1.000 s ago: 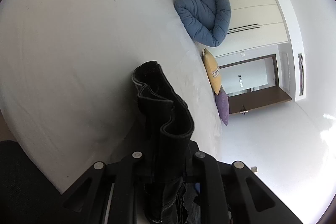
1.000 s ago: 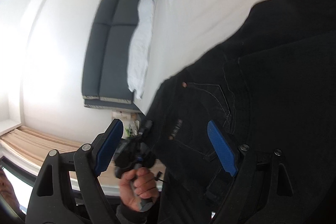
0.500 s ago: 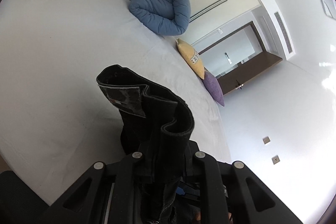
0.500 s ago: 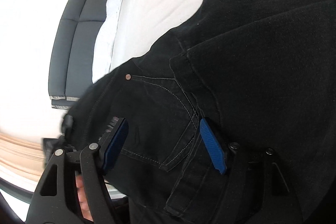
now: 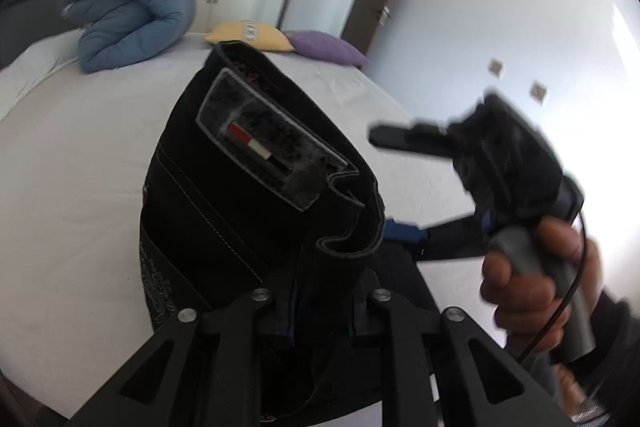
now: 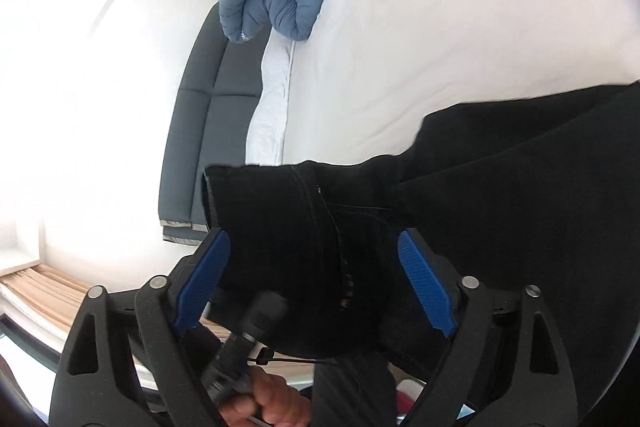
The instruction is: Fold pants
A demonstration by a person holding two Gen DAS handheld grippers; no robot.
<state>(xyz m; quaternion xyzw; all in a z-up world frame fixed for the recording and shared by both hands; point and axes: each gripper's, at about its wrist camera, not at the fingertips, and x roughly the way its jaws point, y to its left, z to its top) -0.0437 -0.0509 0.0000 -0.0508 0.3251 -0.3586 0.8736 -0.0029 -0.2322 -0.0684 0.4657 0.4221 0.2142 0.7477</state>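
Left wrist view showed the left tool (image 5: 320,307) clamped on a bunched wad of the black pants (image 5: 256,179), its jaws drawn close together around the waistband. From that grip the waistband rose toward twelve o'clock, the leather brand patch (image 5: 268,143) turned to the camera, the denim standing up in stiff folds above the white bed (image 5: 80,147). At three o'clock the right tool (image 5: 404,183) hung in the air, held by a hand (image 5: 536,279) on its grey handle.

Right wrist view showed the right tool (image 6: 316,279) with its blue pads (image 6: 426,287) spread wide; its jaws had just been opening, and the dark cloth lay ahead between them without either pad pressing on it. The pants ran from the middle of that frame out to three o'clock, draped across the bed, with the seam and a rivet visible just beyond the pads. At six o'clock the other hand (image 6: 268,403) gripped its handle.

Further out, a rolled blue duvet (image 5: 128,23) sat at ten o'clock, with a yellow cushion (image 5: 248,35) and a purple cushion (image 5: 324,47) toward twelve.

Denim like this probably handles heavy and fairly stiff, holding its creases yet sagging under its own weight, not slippery. The free tool would likely do best taking the waistband's opposite end, where the layered seam gives a firm bite.
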